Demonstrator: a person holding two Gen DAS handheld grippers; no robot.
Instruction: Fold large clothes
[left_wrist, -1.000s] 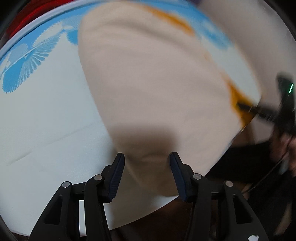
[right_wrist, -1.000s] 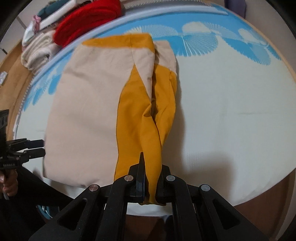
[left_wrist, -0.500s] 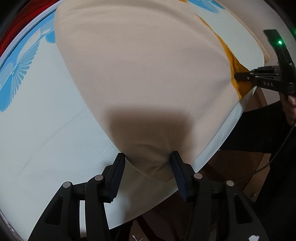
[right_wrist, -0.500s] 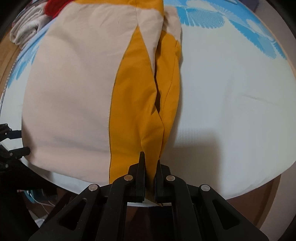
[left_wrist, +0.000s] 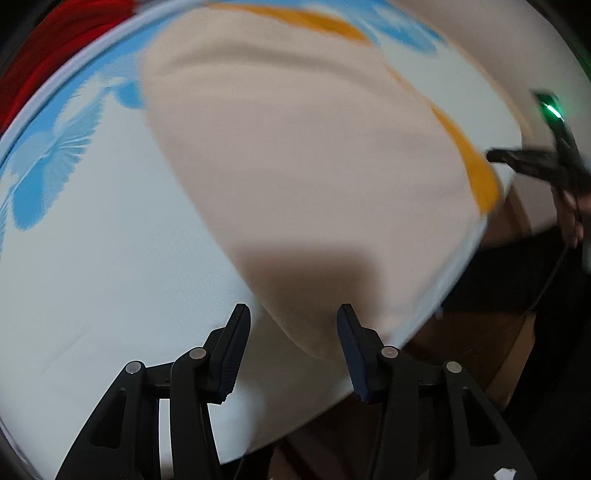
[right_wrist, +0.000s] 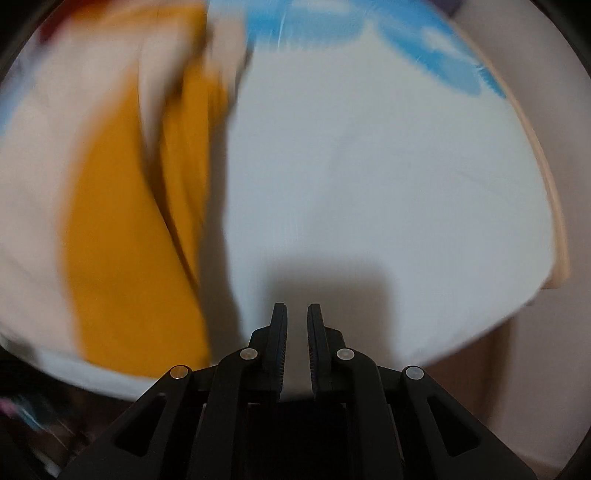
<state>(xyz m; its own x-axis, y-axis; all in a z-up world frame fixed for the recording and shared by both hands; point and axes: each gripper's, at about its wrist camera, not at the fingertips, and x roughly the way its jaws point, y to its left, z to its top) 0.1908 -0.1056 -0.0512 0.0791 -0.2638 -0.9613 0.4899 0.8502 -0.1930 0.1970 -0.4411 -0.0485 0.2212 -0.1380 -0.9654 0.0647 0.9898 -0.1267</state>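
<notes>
The beige-and-mustard garment (left_wrist: 314, 177) is lying flat on the white-and-blue sheet (left_wrist: 92, 240). The left tongs (left_wrist: 291, 328) are hovering spread above its near edge. The right tongs (right_wrist: 297, 328), just parting, are gripping nothing beside the mustard sleeve (right_wrist: 129, 240).

The garment (left_wrist: 314, 177) is lying flat on the pale sheet, folded into a long block. It is showing a broad cream panel with a mustard-orange strip running along one long side. In the right wrist view (right_wrist: 122, 229) the orange part is lying in loose lengthwise folds beside the cream. Its near end is reaching close to the sheet's front edge. Both views are blurring it.
</notes>
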